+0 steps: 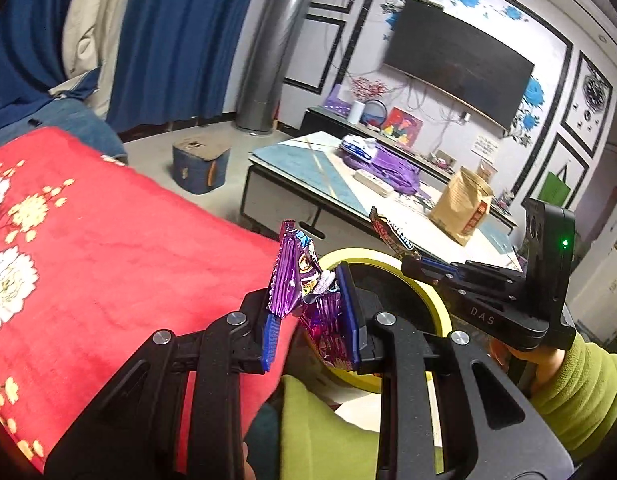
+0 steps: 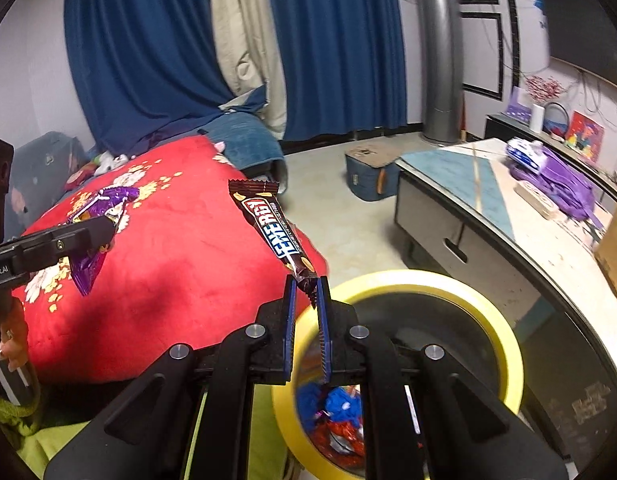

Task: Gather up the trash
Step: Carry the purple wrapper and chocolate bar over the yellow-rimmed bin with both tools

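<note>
Bin [image 2: 504, 332] w/ wrappers inside [image 2: 340, 420], both grippers loaded

"ENERGY" on brown bar wrapper [image 2: 274, 232], "DAS" on right gripper [image 1: 418, 258] body, "Robot.AI" on left gripper [image 2: 104, 226] body

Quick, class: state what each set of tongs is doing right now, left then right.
Left tongs: closed on the purple wrapper.
Right tongs: closed on the brown bar wrapper, above the yellow-rimmed bin.
</note>
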### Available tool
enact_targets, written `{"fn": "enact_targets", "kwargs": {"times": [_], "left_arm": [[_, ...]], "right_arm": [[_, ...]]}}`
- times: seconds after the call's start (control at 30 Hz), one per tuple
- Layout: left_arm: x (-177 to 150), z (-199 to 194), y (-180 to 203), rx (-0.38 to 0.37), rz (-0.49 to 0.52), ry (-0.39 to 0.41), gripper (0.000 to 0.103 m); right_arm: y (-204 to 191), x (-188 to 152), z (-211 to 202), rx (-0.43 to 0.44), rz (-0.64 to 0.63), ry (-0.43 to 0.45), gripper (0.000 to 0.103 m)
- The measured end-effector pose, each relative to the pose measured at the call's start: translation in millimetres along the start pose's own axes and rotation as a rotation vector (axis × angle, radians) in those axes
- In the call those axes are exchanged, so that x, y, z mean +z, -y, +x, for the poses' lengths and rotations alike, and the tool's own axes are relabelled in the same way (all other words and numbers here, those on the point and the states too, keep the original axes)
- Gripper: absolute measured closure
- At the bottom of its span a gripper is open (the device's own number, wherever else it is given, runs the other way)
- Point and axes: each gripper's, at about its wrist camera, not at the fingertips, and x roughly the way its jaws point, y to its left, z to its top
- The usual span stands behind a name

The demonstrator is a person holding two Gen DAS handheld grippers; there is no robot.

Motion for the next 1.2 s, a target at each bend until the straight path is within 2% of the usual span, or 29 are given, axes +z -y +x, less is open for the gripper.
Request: {"fn": "enact_targets", "kwargs": {"times": [0.4,1.2], "left_arm": [[5,28,39,-0.051,0.097,-0.028,0.083],[-3,94,96,-0.139,0.219,-0.134,0.083]], "right_arm": [[36,-31,-22,-0.094,0.066,-0.006,0.093],[75,-81,-25,-0.179,0.195,-0.088,0.092]]}}
